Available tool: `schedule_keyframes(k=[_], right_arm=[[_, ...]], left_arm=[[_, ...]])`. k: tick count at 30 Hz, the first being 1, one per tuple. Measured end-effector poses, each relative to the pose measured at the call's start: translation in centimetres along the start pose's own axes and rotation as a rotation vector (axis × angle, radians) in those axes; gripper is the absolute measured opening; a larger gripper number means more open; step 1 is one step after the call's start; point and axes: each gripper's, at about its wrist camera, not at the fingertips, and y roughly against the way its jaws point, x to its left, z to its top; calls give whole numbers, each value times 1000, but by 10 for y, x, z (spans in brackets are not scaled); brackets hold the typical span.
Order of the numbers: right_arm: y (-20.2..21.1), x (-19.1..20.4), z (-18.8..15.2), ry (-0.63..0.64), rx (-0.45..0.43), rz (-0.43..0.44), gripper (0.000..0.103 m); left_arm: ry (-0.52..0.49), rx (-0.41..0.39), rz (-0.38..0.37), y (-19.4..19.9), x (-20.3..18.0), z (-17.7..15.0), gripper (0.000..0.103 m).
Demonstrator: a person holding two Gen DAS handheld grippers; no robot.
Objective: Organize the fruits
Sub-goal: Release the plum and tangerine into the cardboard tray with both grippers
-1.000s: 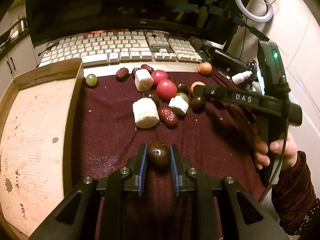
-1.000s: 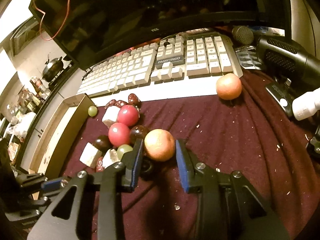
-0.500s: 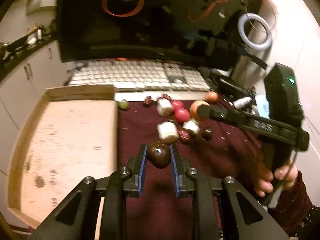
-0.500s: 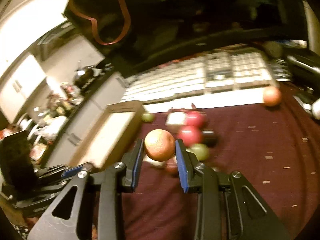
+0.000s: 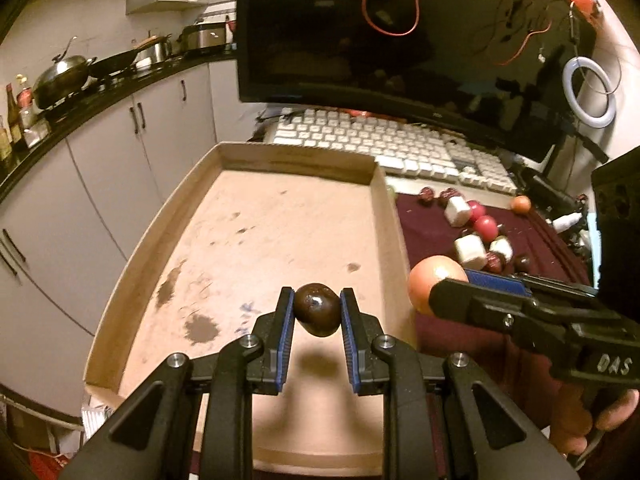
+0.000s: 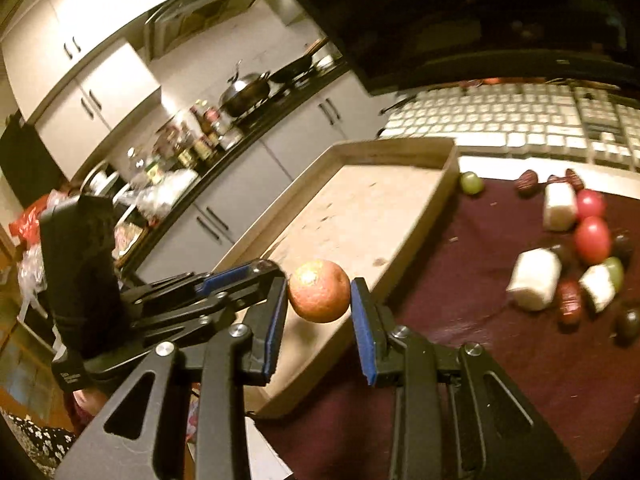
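Now both fruits (image 5: 317, 309) (image 6: 319, 290) gripped over tray (image 5: 256, 236).

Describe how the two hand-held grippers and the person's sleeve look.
Both are black, with triangular cut-outs, silver bolts and blue ribbed pads. The left hand-held gripper matches the right hand-held gripper, whose handle carries white "DAS" lettering. The sleeve is dark with small white flowers.

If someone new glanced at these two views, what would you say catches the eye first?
Probably the two fruits held in mid-air: a dark glossy fruit pinched in the left claw over the shallow cardboard tray, and an orange gripped in the right claw at the tray's near edge. Next comes the cluster of fruit on the dark red cloth right of the tray.
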Motion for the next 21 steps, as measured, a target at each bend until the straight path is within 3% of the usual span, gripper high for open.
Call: schedule_keyframes(k=[9, 21], right_arm=[[-31, 22, -6, 46, 55, -6, 34], [-55, 30, -8, 124, 94, -167, 35]], left_arm=[[51, 17, 81, -6, 25, -12, 22], [56, 43, 165, -14, 35, -20, 23]])
